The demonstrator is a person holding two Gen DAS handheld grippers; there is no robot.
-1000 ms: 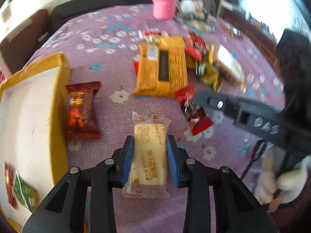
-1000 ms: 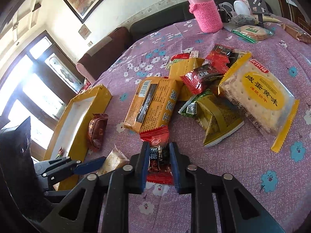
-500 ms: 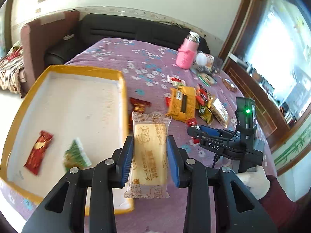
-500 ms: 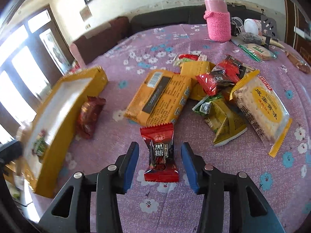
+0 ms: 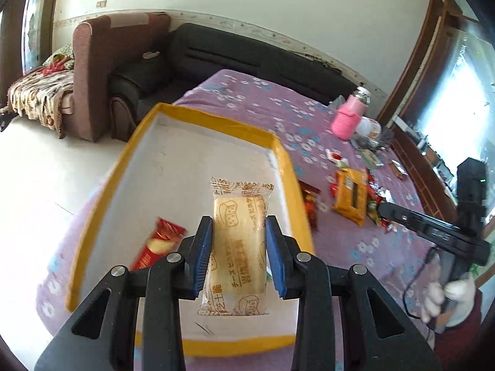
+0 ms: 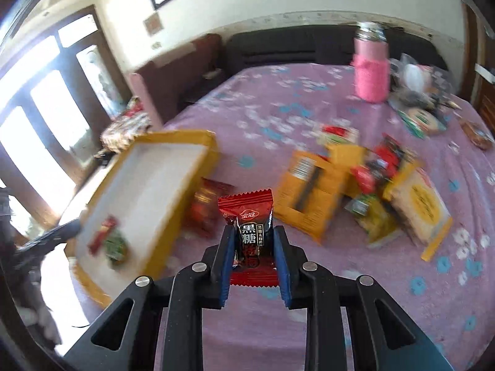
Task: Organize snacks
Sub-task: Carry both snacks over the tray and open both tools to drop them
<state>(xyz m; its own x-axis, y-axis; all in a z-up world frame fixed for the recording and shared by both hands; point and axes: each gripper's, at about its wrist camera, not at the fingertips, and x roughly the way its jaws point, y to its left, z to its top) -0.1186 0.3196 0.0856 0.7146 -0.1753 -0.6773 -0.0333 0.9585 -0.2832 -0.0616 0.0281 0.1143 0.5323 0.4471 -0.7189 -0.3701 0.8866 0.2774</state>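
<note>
Table [image 6: 309, 324] under a purple flowered cloth carries everything; sofa behind its far edge.

Yellow-rimmed box [image 5: 213, 117], white floor, sits at the table's left edge as the right wrist view shows it. Judged to be the collecting tray: it already holds a red packet [image 5: 156, 244] and, in the right view, a green one [image 6: 115, 246] beside it, near the box's near corner.

Loose pile of snacks toward the table's right side: orange biscuit pack [image 6: 309, 198], large cracker bag [image 6: 420, 204], small red and green wrappers between them. A dark red packet [image 6: 205, 207] lies on the cloth touching or just beside the box's outer wall. Pink-sleeved bottle [image 6: 371, 74] at the far edge, not a snack.

Left gripper [image 5: 238, 253]: pads pinching the pale biscuit packet [image 5: 239, 235] by its long sides. Packet is off the cloth, hanging over the box's near half. Long axis runs along the fingers, crimped end pointing away toward the box's far rim.

Right gripper [image 6: 252, 259]: its jaws have just been closing and now pinch the black-and-red candy packet [image 6: 250, 235] by its sides, lifted clear of the cloth between box and pile. Long axis along the fingers, red zigzag end pointing away.

Side grips leave both ends free, so a release should drop each flat.
</note>
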